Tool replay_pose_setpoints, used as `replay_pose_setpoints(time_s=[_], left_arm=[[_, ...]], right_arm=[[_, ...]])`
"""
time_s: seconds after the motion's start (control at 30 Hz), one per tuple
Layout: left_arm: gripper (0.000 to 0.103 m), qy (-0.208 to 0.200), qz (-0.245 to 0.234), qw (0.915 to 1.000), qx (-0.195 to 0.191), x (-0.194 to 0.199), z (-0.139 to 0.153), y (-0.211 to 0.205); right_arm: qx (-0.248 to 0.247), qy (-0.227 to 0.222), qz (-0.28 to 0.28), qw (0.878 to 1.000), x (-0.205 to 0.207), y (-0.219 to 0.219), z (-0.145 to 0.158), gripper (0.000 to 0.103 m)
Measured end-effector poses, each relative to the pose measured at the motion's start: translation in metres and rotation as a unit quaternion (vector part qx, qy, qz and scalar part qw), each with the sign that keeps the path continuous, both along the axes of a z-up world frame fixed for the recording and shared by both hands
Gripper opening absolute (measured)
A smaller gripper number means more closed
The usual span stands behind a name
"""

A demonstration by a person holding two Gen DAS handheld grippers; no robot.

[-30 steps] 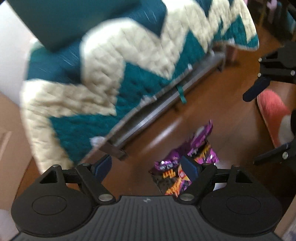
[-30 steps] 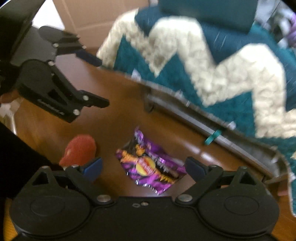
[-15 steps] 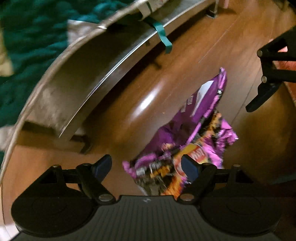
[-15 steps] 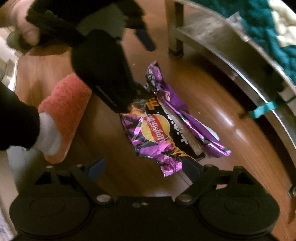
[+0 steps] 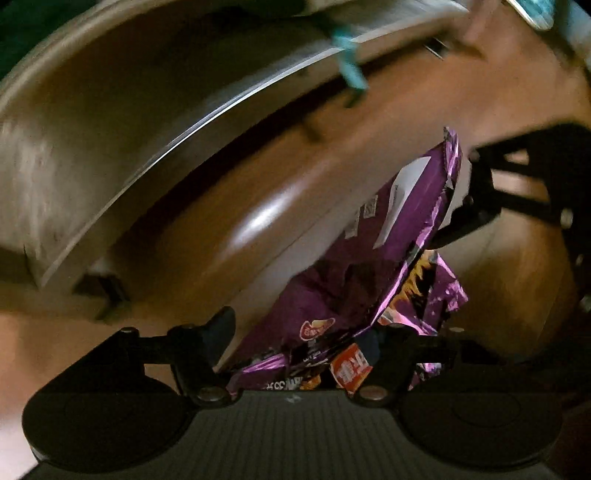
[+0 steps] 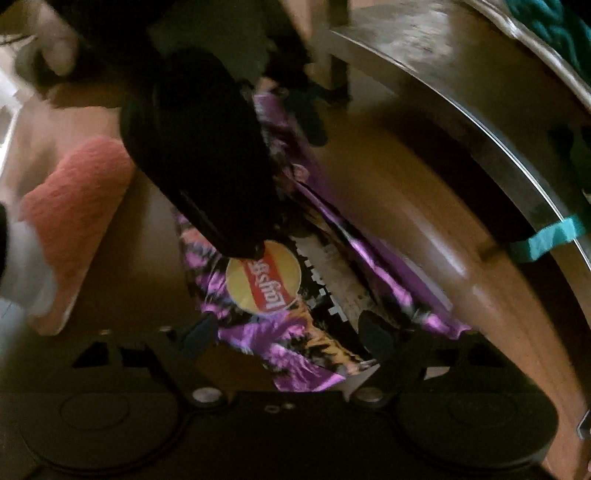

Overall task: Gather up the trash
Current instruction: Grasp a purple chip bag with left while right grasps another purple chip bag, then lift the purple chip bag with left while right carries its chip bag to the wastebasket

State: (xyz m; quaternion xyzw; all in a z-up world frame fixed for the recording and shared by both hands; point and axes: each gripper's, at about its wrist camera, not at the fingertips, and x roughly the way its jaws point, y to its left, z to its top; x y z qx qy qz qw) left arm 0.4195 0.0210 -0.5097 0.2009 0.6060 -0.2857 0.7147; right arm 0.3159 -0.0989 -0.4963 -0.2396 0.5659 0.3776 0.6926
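On the wooden floor (image 5: 207, 236), just out from the metal bed rail (image 5: 155, 122), lies a crumpled purple chip bag (image 5: 391, 236) — the landmark for everything else. Its round yellow-and-red logo (image 6: 263, 280) faces up in the right wrist view, and a white label panel (image 5: 404, 195) shows on the folded upper flap in the left wrist view.

At the bag's near end, the left gripper (image 5: 295, 339) points steeply down with the crumpled foil between its two fingers. Its jaws are closing; the right finger (image 5: 391, 354) sits against or over the foil, the left finger (image 5: 218, 332) stands just beside the bag's edge, and no firm pinch can be made out through the blur.

Over the bag's logo end, the right gripper (image 6: 284, 336) also points down, jaws closing, with the bag's lower corner between its dark blue pads (image 6: 373, 334). They straddle the foil without visibly pressing on it.

Beyond the bag from the right wrist camera, the dark body of the other gripper covers part of the wrapper. Left of the bag in that view sits a pink fuzzy slipper (image 6: 74, 206) with a white sock in it. A teal strap (image 6: 546, 238) hangs from the bed rail to the bag's right, and a teal knitted blanket (image 6: 554, 29) shows above the rail.
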Motion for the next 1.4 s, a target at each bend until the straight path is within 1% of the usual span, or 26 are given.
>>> replay_pose_setpoints(time_s=[0.03, 0.07, 0.1, 0.13, 0.2, 0.27, 0.3, 0.37, 0.4, 0.47, 0.53, 0.6, 0.63, 0.67, 0.7, 0.73, 0.77, 0.9, 1.0, 1.07, 1.1, 1.17, 1.2, 1.23, 1.3, 1.4], left_arm=[[0.060, 0.013, 0.018, 0.9997, -0.008, 0.004, -0.002, 0.004], [0.054, 0.026, 0.037, 0.9988, -0.017, 0.008, -0.004, 0.007], [0.040, 0.045, 0.060, 0.9968, -0.028, 0.013, -0.007, 0.012], [0.038, 0.060, 0.080, 0.9944, -0.034, 0.017, -0.010, 0.016], [0.038, 0.077, 0.119, 0.9887, -0.049, 0.024, -0.012, 0.025], [0.037, 0.089, 0.155, 0.9818, -0.064, 0.029, -0.013, 0.034], [0.037, 0.097, 0.170, 0.9781, -0.070, 0.030, -0.012, 0.037], [0.036, 0.125, 0.211, 0.9655, -0.087, 0.031, -0.013, 0.049], [0.035, 0.145, 0.238, 0.9556, -0.097, 0.031, -0.016, 0.056], [0.033, 0.180, 0.276, 0.9376, -0.112, 0.026, -0.020, 0.067], [0.032, 0.213, 0.307, 0.9196, -0.121, 0.020, -0.025, 0.075], [0.031, 0.245, 0.327, 0.9041, -0.124, 0.009, -0.031, 0.080], [0.031, 0.255, 0.331, 0.8998, -0.124, 0.004, -0.033, 0.081], [0.031, 0.263, 0.332, 0.8976, -0.122, -0.001, -0.034, 0.081], [0.031, 0.270, 0.332, 0.8956, -0.121, -0.008, -0.036, 0.081], [0.031, 0.276, 0.331, 0.8941, -0.121, -0.013, -0.037, 0.080], [0.031, 0.279, 0.329, 0.8944, -0.119, -0.017, -0.038, 0.079], [0.031, 0.277, 0.315, 0.9011, -0.108, -0.022, -0.043, 0.075], [0.031, 0.274, 0.317, 0.9018, -0.106, -0.022, -0.046, 0.070], [0.030, 0.271, 0.319, 0.9025, -0.102, -0.022, -0.049, 0.067], [0.030, 0.269, 0.319, 0.9034, -0.099, -0.022, -0.050, 0.070], [0.030, 0.265, 0.318, 0.9061, -0.086, -0.023, -0.053, 0.067], [0.029, 0.264, 0.318, 0.9073, -0.079, -0.018, -0.059, 0.071], [0.028, 0.262, 0.317, 0.9084, -0.074, -0.017, -0.062, 0.071], [0.021, 0.256, 0.311, 0.9131, -0.064, -0.018, -0.064, 0.068], [0.015, 0.238, 0.304, 0.9210, -0.054, -0.017, -0.058, 0.062]], right_arm=[[-0.001, -0.008, -0.006, 1.000, 0.002, -0.001, -0.002, 0.079], [0.000, -0.014, -0.011, 1.000, 0.004, -0.002, -0.004, 0.079], [-0.001, -0.024, -0.014, 1.000, 0.007, -0.002, -0.007, 0.078], [-0.003, -0.032, -0.015, 0.999, 0.009, -0.002, -0.009, 0.076], [-0.007, -0.045, -0.017, 0.999, 0.015, -0.002, -0.014, 0.075], [-0.009, -0.041, -0.028, 0.999, 0.022, -0.001, -0.018, 0.075], [-0.007, -0.032, -0.043, 0.999, 0.029, -0.002, -0.020, 0.075], [0.003, -0.015, -0.101, 0.995, 0.043, -0.010, -0.019, 0.073], [0.012, -0.004, -0.149, 0.989, 0.052, -0.017, -0.018, 0.073], [0.027, 0.014, -0.228, 0.973, 0.065, -0.028, -0.017, 0.073], [0.035, 0.029, -0.289, 0.956, 0.073, -0.039, -0.018, 0.073], [0.043, 0.044, -0.324, 0.944, 0.077, -0.042, -0.021, 0.072], [0.049, 0.051, -0.332, 0.941, 0.078, -0.039, -0.022, 0.072], [0.052, 0.054, -0.331, 0.941, 0.078, -0.036, -0.023, 0.070], [0.049, 0.055, -0.323, 0.943, 0.077, -0.029, -0.023, 0.068], [0.046, 0.056, -0.316, 0.946, 0.075, -0.023, -0.024, 0.066], [0.045, 0.058, -0.306, 0.949, 0.073, -0.016, -0.025, 0.062], [0.042, 0.076, -0.282, 0.956, 0.071, 0.005, -0.035, 0.055], [0.026, 0.085, -0.262, 0.961, 0.071, 0.024, -0.043, 0.049], [0.012, 0.083, -0.256, 0.963, 0.071, 0.030, -0.049, 0.043], [0.008, 0.084, -0.258, 0.962, 0.071, 0.032, -0.052, 0.043], [0.014, 0.076, -0.256, 0.963, 0.065, 0.043, -0.053, 0.039], [0.011, 0.073, -0.250, 0.965, 0.065, 0.048, -0.052, 0.038], [0.007, 0.069, -0.242, 0.968, 0.063, 0.052, -0.053, 0.032], [-0.006, 0.059, -0.229, 0.972, 0.059, 0.058, -0.051, 0.028], [-0.007, 0.061, -0.232, 0.971, 0.054, 0.057, -0.049, 0.024]])
